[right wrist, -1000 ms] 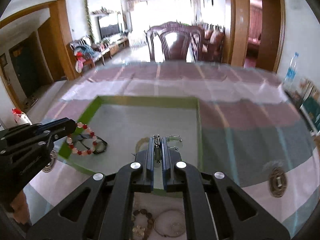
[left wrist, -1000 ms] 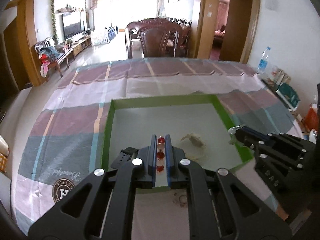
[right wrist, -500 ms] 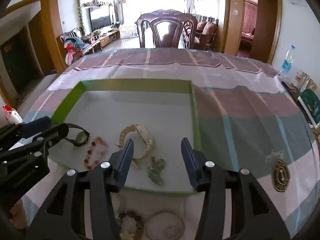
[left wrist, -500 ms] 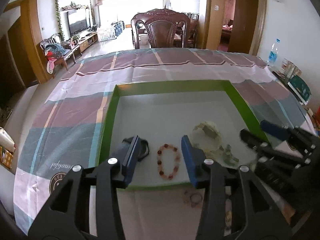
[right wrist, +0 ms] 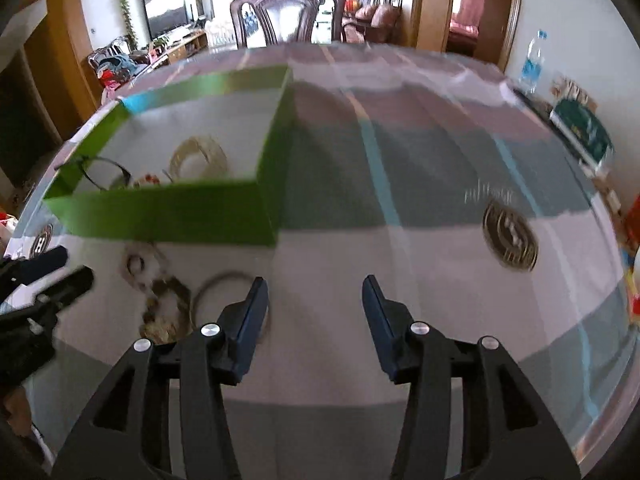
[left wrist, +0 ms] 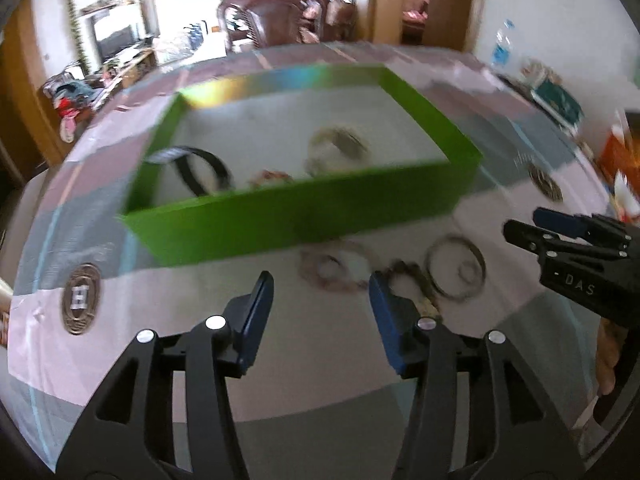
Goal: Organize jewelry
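Note:
A green box (left wrist: 304, 220) stands on the table and also shows in the right wrist view (right wrist: 168, 212). Inside it lie a black watch (left wrist: 200, 168), a red bead bracelet (left wrist: 270, 177) and a pale bracelet (left wrist: 338, 148). On the cloth in front of the box lie a pinkish bracelet (left wrist: 332, 272), a brown bead bracelet (left wrist: 408, 280) and a thin metal bangle (left wrist: 456, 268). My left gripper (left wrist: 320, 304) is open and empty, low over the cloth just before the pinkish bracelet. My right gripper (right wrist: 314, 304) is open and empty, right of the bangle (right wrist: 224, 292).
The striped tablecloth carries round printed emblems (left wrist: 80, 300) (right wrist: 510, 236). A water bottle (right wrist: 532, 56) and a green packet (right wrist: 584, 128) stand at the far right edge. A wooden chair (right wrist: 288, 12) stands behind the table. The views are motion-blurred.
Both grippers have opened, dropped the red bead bracelet and a small piece into the box, then pulled back and down to the cloth in front of the box.

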Available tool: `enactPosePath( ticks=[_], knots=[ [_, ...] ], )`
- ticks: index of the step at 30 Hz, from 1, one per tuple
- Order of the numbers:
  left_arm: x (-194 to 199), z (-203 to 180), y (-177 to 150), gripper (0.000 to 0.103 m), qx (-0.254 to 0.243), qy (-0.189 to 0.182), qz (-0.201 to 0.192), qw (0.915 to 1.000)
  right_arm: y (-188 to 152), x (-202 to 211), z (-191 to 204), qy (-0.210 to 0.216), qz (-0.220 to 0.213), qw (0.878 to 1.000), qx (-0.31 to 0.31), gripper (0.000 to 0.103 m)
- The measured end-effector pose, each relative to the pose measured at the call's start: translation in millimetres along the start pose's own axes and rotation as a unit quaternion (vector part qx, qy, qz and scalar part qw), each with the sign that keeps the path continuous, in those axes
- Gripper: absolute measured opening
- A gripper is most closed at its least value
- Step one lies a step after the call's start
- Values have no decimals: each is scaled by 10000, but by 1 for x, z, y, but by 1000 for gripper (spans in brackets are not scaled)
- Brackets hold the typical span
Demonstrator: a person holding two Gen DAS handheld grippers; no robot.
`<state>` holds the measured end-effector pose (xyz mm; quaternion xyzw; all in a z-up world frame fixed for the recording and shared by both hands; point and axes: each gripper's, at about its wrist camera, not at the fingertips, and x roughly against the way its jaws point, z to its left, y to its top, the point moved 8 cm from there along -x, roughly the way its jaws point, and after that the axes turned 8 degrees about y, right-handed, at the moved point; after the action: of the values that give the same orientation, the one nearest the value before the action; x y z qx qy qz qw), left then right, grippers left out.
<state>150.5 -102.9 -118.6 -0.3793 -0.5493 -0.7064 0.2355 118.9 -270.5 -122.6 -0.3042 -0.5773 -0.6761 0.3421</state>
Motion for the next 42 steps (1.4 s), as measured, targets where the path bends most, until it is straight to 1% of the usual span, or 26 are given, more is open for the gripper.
enactPosePath(
  ticks=[2,6,9,12,15,18,20,21,22,28,32,33,34,36,37,39,42],
  knots=[
    [-9,-16,-7,53,-183,-77,104,9998,-9,-3,-1,59,84,9999,-43,49],
    [-25,-25,-20,55,-303,3,286,9991,-17,-9,6,165,190,9997,4,49],
    [-24,-17,-21,55,-271,163,199,9993,-19,-13,9,226,239,9994,46,49],
    [-28,-5,-34,56,-256,348,367,9984,-22,-16,13,273,283,9992,93,49],
    [-25,13,-45,59,-41,282,350,9990,-24,-19,18,297,286,9990,152,49],
    [-22,29,-53,59,150,371,398,9984,-26,-18,31,431,216,9982,358,49],
    [-20,39,-57,59,291,403,431,9978,-26,-17,43,518,205,9971,511,41],
    [-20,41,-57,59,328,419,439,9976,-27,-17,48,576,220,9966,554,36],
    [-20,44,-58,59,372,442,443,9973,-27,-16,56,699,239,9953,624,34],
    [-19,47,-62,60,458,441,438,9970,-32,-14,94,1102,270,9881,1043,34],
    [-19,47,-63,60,472,433,427,9970,-35,-17,109,1196,326,9854,1164,34],
    [-19,46,-64,60,470,432,423,9971,-37,-18,112,1220,345,9847,1195,32],
    [-19,47,-64,60,470,433,422,9971,-39,-19,115,1211,358,9838,1270,23],
    [-19,47,-64,61,473,432,414,9971,-41,-18,117,1064,288,9843,1377,14],
    [-18,47,-64,61,475,432,412,9971,-41,-19,117,1108,304,9839,1367,13],
    [-18,48,-64,61,478,433,406,9971,-41,-16,117,1174,290,9832,1364,7],
    [-18,47,-64,61,484,429,415,9970,-41,-11,113,1168,266,9839,1329,4]
  ],
)
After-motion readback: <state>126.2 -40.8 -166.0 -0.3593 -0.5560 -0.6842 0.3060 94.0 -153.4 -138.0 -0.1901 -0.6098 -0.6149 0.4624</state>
